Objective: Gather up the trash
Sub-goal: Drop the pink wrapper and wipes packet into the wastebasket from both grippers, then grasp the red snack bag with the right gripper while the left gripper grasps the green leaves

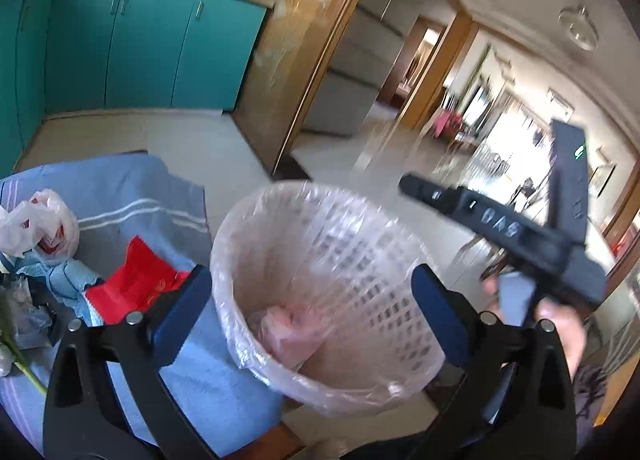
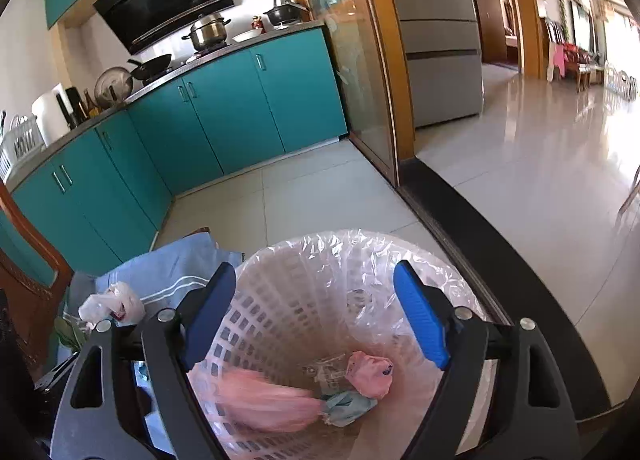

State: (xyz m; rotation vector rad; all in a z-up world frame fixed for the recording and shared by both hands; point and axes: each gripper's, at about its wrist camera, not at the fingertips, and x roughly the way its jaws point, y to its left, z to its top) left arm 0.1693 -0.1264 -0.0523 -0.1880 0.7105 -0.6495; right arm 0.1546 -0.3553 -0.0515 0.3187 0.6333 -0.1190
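Trash already lies in the lined wastebasket: a pink plastic bag, a second pink bag and a blue crumpled scrap rest at its bottom. Both tools hover above the basket mouth. The left tool stands wide open with nothing between its blue pads, and the right tool is likewise open and empty. Judgement: a drop into the basket appears complete, and the step in hand is the turn to the next item. Uncollected pieces remain on the blue-clothed tabletop beside the basket: a white plastic bag, a red wrapper and a green stalk. The next move calls for swinging one open tool left over the tabletop and closing on one piece.
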